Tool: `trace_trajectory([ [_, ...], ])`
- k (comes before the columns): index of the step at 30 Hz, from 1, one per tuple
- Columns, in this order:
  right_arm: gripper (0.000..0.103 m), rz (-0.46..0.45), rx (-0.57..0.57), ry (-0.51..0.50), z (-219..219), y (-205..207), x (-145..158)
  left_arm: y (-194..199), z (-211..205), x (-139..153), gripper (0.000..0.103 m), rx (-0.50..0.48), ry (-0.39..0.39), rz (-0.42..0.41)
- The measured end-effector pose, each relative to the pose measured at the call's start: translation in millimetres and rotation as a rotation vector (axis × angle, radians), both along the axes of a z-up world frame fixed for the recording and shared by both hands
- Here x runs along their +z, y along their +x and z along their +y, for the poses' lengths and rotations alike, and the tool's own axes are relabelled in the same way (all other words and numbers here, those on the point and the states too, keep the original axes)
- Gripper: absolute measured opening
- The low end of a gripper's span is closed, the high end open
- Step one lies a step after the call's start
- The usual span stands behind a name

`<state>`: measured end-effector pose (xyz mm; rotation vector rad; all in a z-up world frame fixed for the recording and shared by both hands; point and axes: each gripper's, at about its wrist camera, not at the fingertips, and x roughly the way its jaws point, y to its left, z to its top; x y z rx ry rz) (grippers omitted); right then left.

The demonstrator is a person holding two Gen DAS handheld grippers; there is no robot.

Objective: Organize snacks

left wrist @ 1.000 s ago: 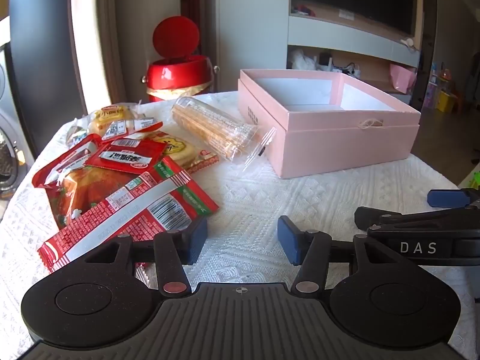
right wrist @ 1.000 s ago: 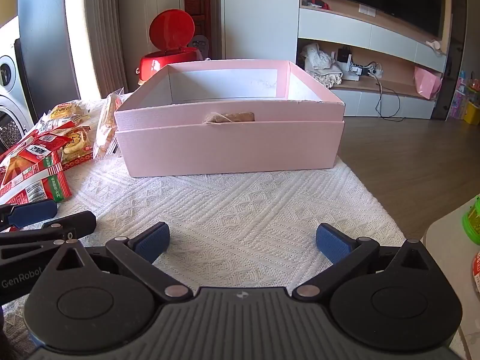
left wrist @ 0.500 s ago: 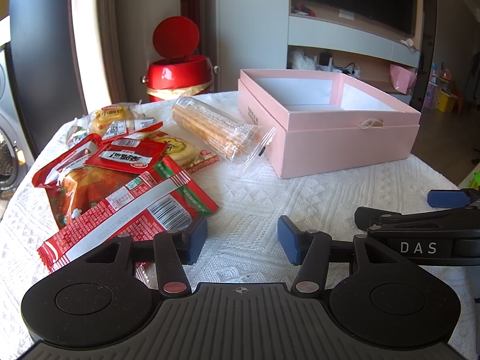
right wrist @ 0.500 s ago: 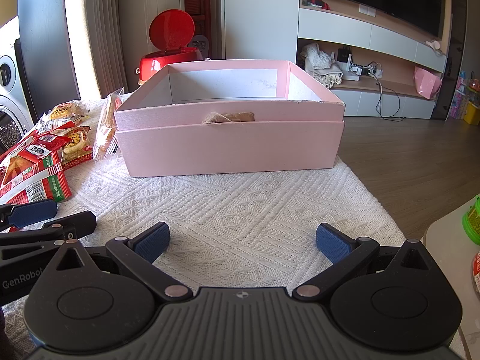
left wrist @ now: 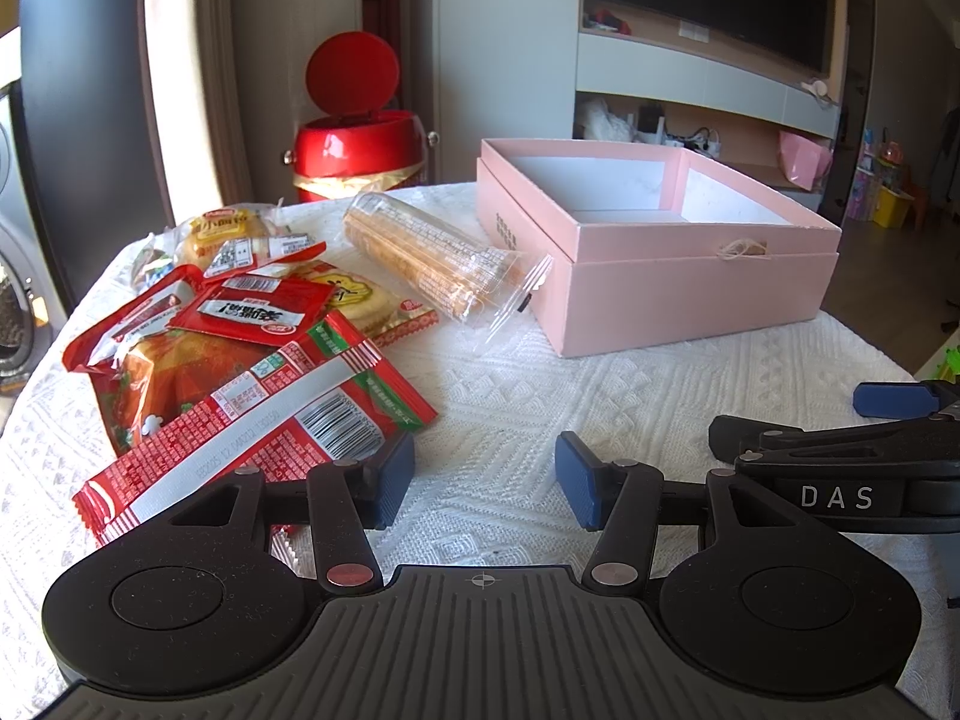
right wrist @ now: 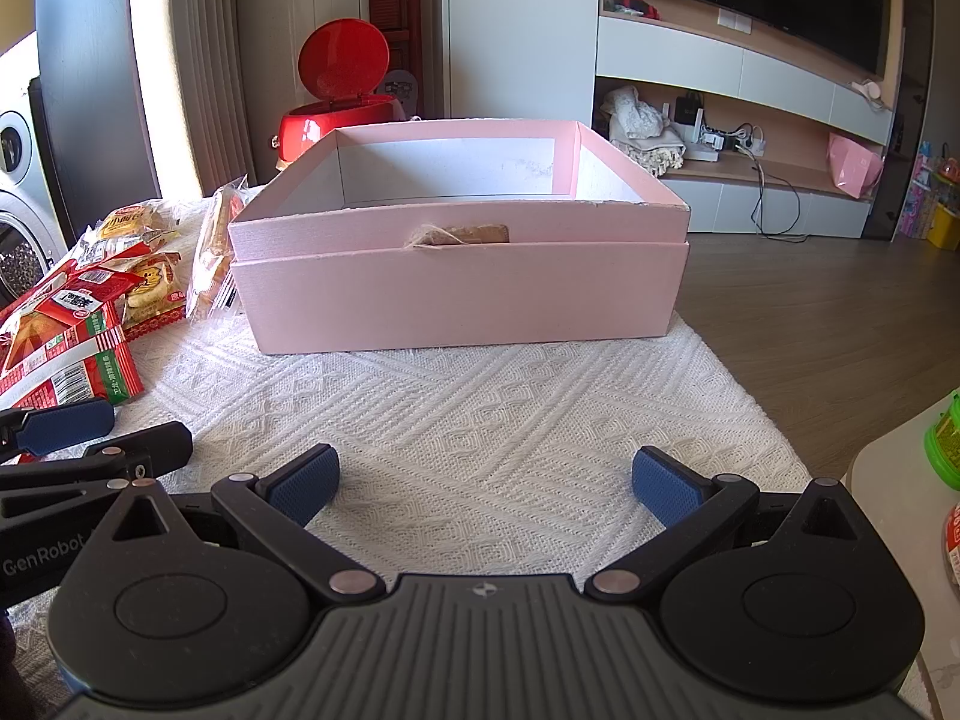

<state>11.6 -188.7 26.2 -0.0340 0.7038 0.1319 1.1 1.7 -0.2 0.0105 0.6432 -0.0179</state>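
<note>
Nothing moved, left hand-held gripper [left wrist: 485,480] parted beside red snack packets [left wrist: 240,384], right hand-held gripper [right wrist: 485,483] wide before pink box [right wrist: 459,294]

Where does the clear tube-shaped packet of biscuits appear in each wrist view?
Left wrist: the clear biscuit packet lies centre, its end beside the pink box.
Right wrist: same packet, seen end-on at the left, beside the box.
Shared landmark: the red bin behind.

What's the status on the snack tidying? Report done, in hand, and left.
Done: nothing; the pink box looks empty. In hand: nothing; left gripper and right gripper are open over the tablecloth. Left: every snack, including the red packet and clear cracker tube.
</note>
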Motion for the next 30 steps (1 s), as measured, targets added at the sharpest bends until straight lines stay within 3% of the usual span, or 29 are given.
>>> trace_trajectory([
  [30, 0.103, 0.000, 0.000, 0.000, 0.0, 0.0, -0.1, -2.3, -0.9, 0.8, 0.058, 0.001, 0.006, -0.001],
])
